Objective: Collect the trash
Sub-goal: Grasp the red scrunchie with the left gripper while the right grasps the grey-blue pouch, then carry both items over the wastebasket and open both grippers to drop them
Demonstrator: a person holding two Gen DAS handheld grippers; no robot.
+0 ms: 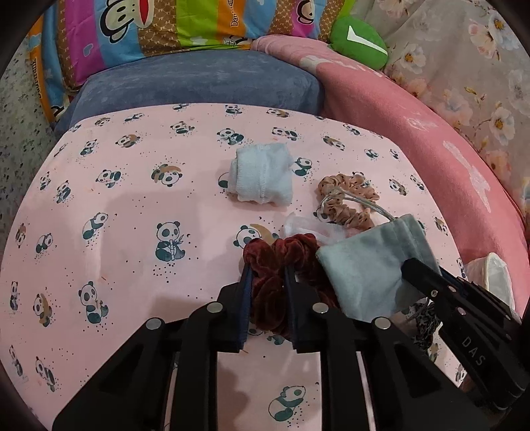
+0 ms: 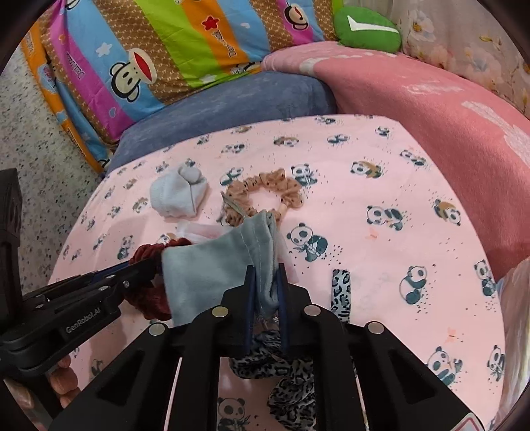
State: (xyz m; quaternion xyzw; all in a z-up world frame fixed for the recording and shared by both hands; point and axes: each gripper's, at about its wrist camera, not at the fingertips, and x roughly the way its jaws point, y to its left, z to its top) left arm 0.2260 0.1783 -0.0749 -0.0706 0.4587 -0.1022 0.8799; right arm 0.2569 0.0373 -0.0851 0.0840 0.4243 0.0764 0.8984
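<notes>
left gripper (image 1: 266, 291): pinching dark red scrunchie (image 1: 278, 262)
right gripper (image 2: 266, 288): pinching grey pouch (image 2: 218, 265) edge
risk: pouch overlaps scrunchie, so lifting could drag both
risk: thin pinch, pouch may slip

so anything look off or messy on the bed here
Yes: the grey pouch lies on top of the red scrunchie, its cord tangled through the tan scrunchie. A leopard scrunchie is half hidden under the right gripper.

Striped monkey-print pillow (image 2: 159, 63), green cushion (image 2: 366, 30), pink blanket (image 2: 430, 109) behind.
</notes>
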